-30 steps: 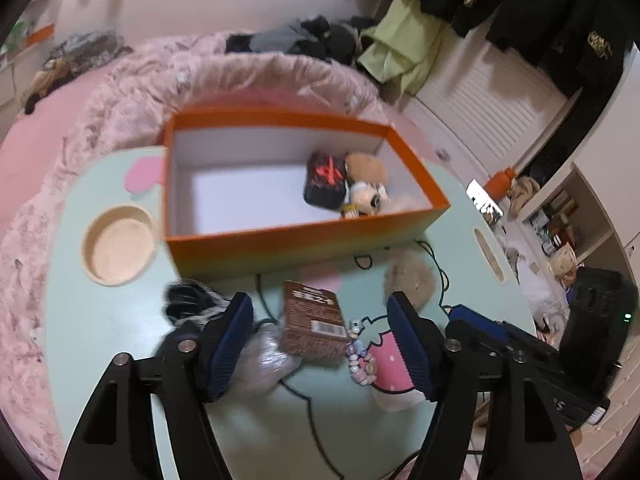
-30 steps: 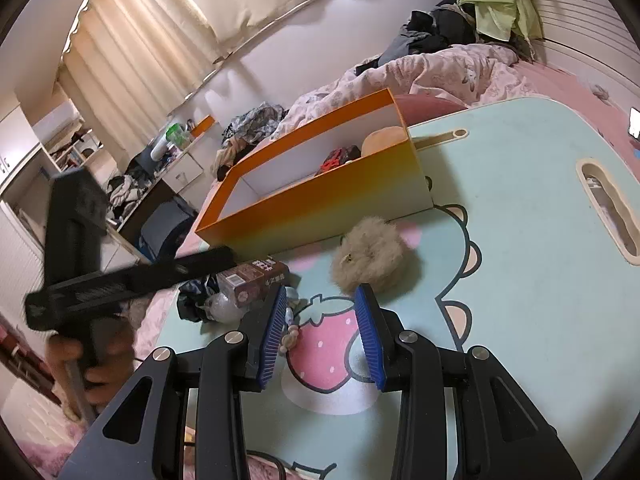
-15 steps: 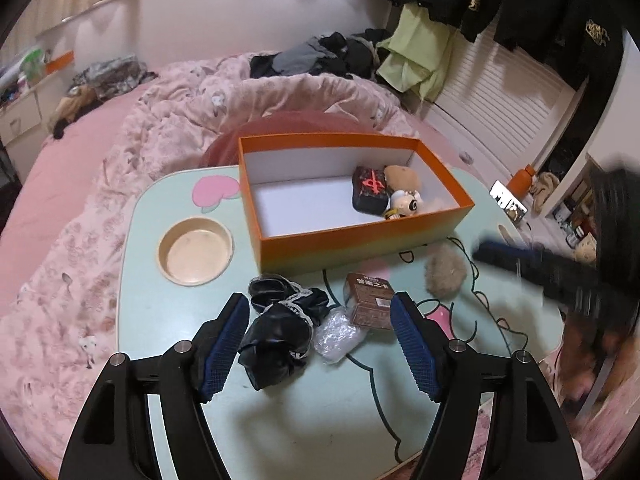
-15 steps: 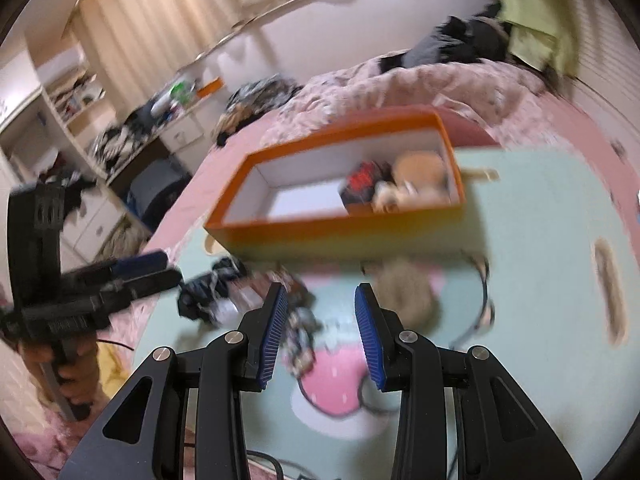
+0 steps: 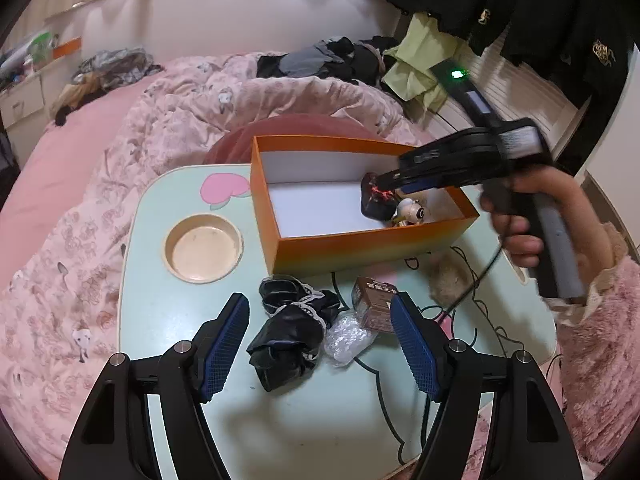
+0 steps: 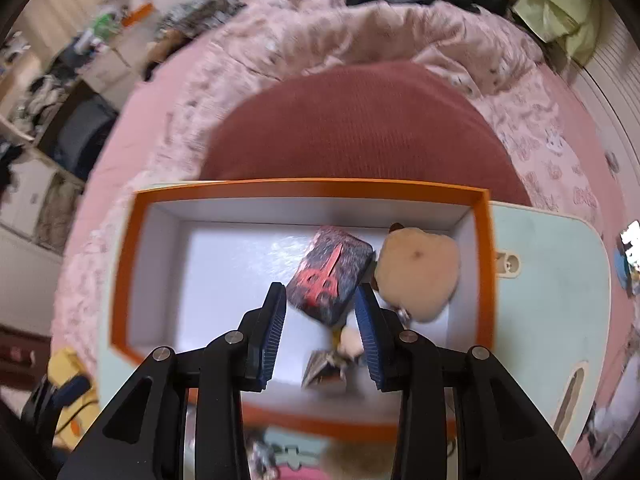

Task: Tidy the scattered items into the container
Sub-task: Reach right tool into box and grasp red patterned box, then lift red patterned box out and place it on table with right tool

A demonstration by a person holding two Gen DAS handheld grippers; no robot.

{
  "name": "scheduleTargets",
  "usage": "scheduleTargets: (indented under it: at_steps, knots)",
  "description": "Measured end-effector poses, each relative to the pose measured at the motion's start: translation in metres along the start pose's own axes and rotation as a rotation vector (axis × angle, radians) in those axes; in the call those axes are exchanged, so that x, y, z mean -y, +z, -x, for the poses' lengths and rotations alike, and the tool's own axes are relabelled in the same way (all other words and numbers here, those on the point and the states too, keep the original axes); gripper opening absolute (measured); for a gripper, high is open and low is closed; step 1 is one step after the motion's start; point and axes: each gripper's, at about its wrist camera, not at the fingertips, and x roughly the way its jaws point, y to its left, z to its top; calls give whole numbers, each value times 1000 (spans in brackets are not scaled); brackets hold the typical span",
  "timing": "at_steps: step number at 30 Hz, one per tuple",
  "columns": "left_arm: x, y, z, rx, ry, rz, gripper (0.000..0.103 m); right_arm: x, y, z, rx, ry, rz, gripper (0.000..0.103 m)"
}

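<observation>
An orange box [image 5: 372, 242] with a white inside stands on the mint table [image 5: 160, 312]. It holds a black-and-red pouch [image 6: 330, 274], a beige plush [image 6: 418, 274] and a small white toy [image 5: 414, 212]. In front of it lie a black cloth bundle [image 5: 292, 332], a clear plastic bag [image 5: 348, 338], a brown packet [image 5: 374, 304] and a tan fur ball [image 5: 450, 280]. My left gripper [image 5: 320, 344] is open and empty above the cloth and bag. My right gripper [image 6: 320, 320] is open over the box, above the pouch; it also shows in the left wrist view [image 5: 400, 184].
A round beige cup recess [image 5: 203, 248] sits in the table left of the box. A pink quilted bed [image 5: 120, 128] and a dark red cushion [image 6: 360, 120] lie behind the table. A black cable [image 5: 472, 300] trails over the table at the right.
My right gripper has swung up from the fur ball to hover over the box. My left gripper has drawn back and up from the table, so more of the table shows.
</observation>
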Motion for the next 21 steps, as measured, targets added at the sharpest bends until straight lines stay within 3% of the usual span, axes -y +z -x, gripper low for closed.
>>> scheduleTargets:
  at_steps: [6, 8, 11, 13, 16, 18, 21]
  knots:
    - [-7, 0, 1, 13, -16, 25, 73, -11, 14, -5, -39, -91, 2, 41]
    - [-7, -1, 1, 14, -14, 27, 73, -16, 17, -8, -71, -111, -2, 56]
    - [-7, -1, 0, 12, -23, 27, 73, -19, 16, -25, -136, -152, 8, 57]
    - [-6, -1, 1, 11, -25, 23, 73, -19, 14, -35, -135, -159, 11, 58]
    - [-8, 0, 2, 16, -24, 25, 73, -23, 12, -32, -87, -178, 40, 42]
    - [-8, 0, 3, 16, -26, 26, 73, -23, 10, -30, -83, -169, 47, 41]
    - [-9, 0, 3, 17, -24, 26, 73, -25, 5, -15, -10, -151, 69, 41]
